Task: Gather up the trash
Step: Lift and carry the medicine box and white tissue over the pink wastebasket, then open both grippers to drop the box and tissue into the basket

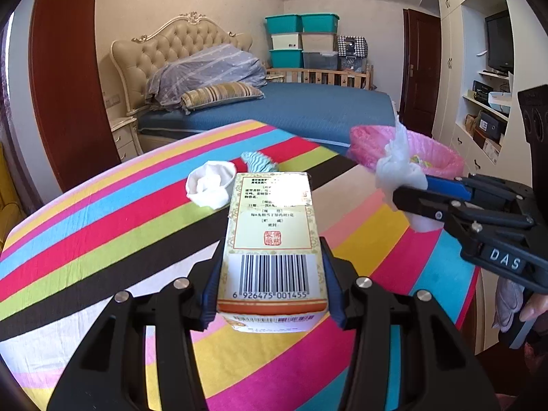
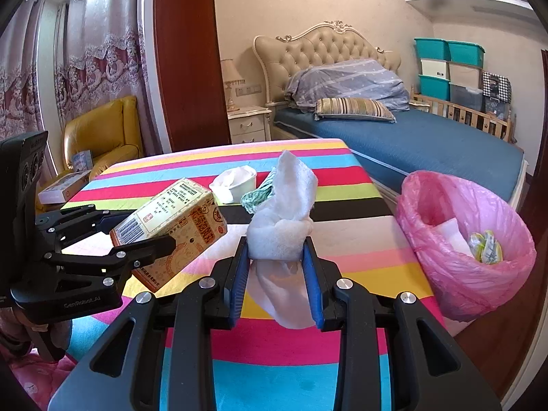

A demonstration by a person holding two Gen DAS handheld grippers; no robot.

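Both tools are loaded and raised above the striped counter (image 1: 102, 239).

**Left tool** (image 1: 272, 274): clenched on a box (image 1: 274, 236), gripped by its two long sides near the barcode end. In the right wrist view the box (image 2: 171, 229) is clear of the counter and tilted, far end higher.

**Right tool** (image 2: 278, 260): clenched on a wad of white tissue (image 2: 282, 219). The tissue stands up above the fingers (image 2: 239, 274) and hangs below them. From the left wrist view the right tool (image 1: 407, 195) points toward the bin, with the tissue (image 1: 399, 167) near its rim but not over the opening, as far as can be judged.

**Bin** (image 2: 445, 274): lined with a pink bag, standing just beside the right edge of the counter. It already contains a white sheet (image 2: 452, 236) and a yellow-green wrapper (image 2: 486, 246).

**Progress, as judged from these views:**
- Done: at least two items are in the bin.
- In hand: box and tissue, lifted but not yet dropped.
- Left on the counter: a white cup (image 2: 236, 181) with tissue inside it, and a teal striped scrap (image 2: 260, 195) just beside it, both at the far side.

**Remaining steps:** carry both loads over the bin opening, release them, then return for the cup and the scrap. The task appears roughly half complete.
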